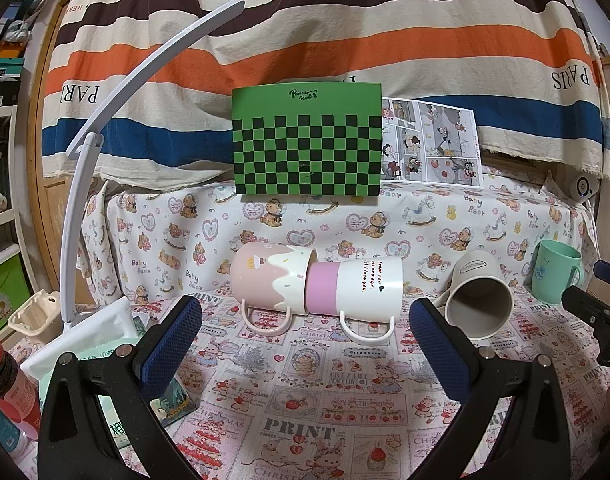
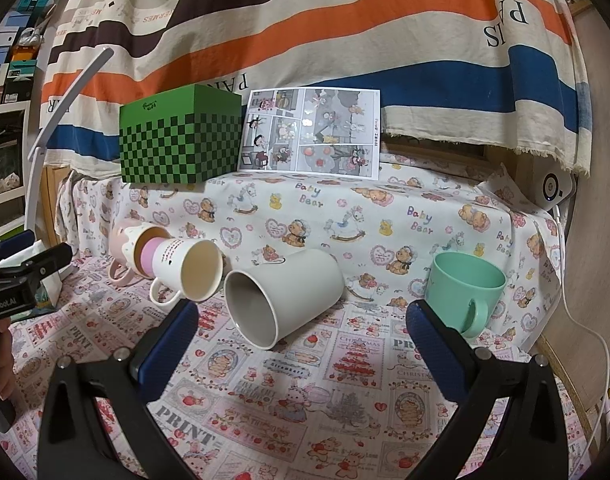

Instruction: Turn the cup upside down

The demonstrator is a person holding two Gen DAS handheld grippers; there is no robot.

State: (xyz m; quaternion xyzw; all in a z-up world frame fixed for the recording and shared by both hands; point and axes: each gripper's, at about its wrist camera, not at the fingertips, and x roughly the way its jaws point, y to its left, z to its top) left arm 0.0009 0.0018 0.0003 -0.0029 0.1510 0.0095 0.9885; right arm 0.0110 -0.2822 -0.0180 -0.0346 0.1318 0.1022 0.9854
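Note:
A mint green cup stands upright on the patterned cloth, just beyond my right gripper's right finger; it also shows in the left wrist view. A grey-white mug lies on its side, mouth toward me, also in the left wrist view. A pink mug lies on its side with a white and pink mug nested in its mouth. My left gripper is open and empty in front of the nested mugs. My right gripper is open and empty in front of the grey-white mug.
A green checkered box and a comic sheet stand at the back against a striped cloth. A white lamp arm curves at the left. A bottle and tissue pack lie at the left. A white device sits at the right.

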